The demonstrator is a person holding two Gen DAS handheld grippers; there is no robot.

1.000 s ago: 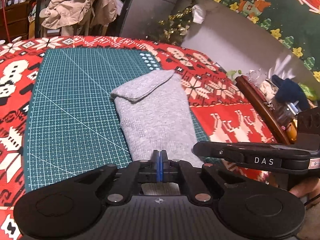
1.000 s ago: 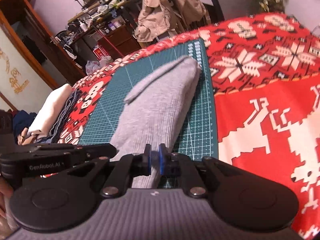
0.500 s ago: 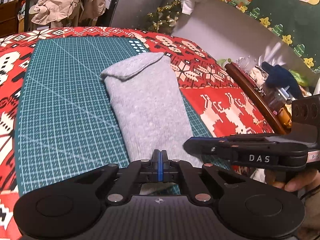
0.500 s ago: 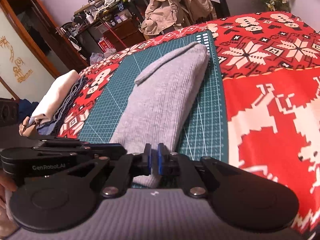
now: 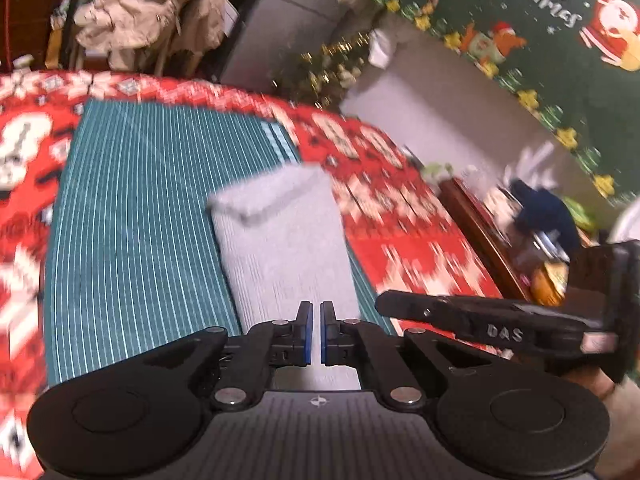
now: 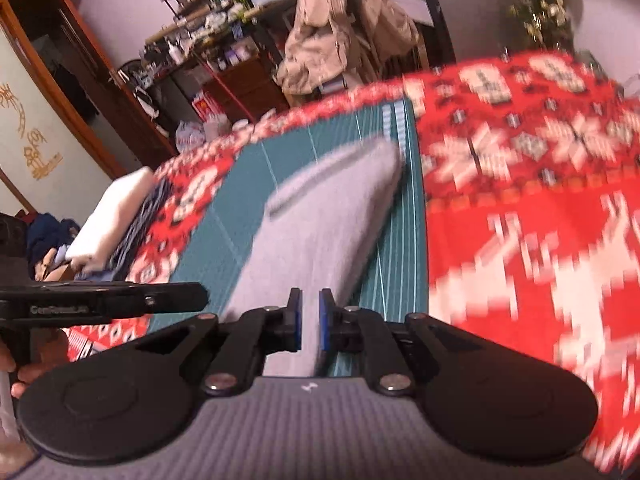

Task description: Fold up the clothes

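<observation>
A: On the table (image 6: 520, 200), under the red patterned cloth (image 5: 400, 240), what is there, biggest first?

B: The green cutting mat (image 5: 140, 220) takes up the middle. On its right half lies the grey garment (image 5: 280, 248), already folded into a long narrow strip, with its far end turned back over itself

A: So the folding is well along?

B: I'd say so. The lengthwise folds look done; what seems left is folding the strip shorter and moving it to the pile of folded clothes (image 6: 112, 220) at the table's left edge

A: And the tools?

B: Both sit at the near end of the strip. The left hand-held gripper (image 5: 313, 330) has its jaws a narrow gap apart, with grey cloth showing through the gap, and the pads don't look to be pinching it. The right hand-held gripper (image 6: 310, 320) has just been opening a little; its jaws are also slightly apart over the garment, gripping nothing as far as I can see
</observation>
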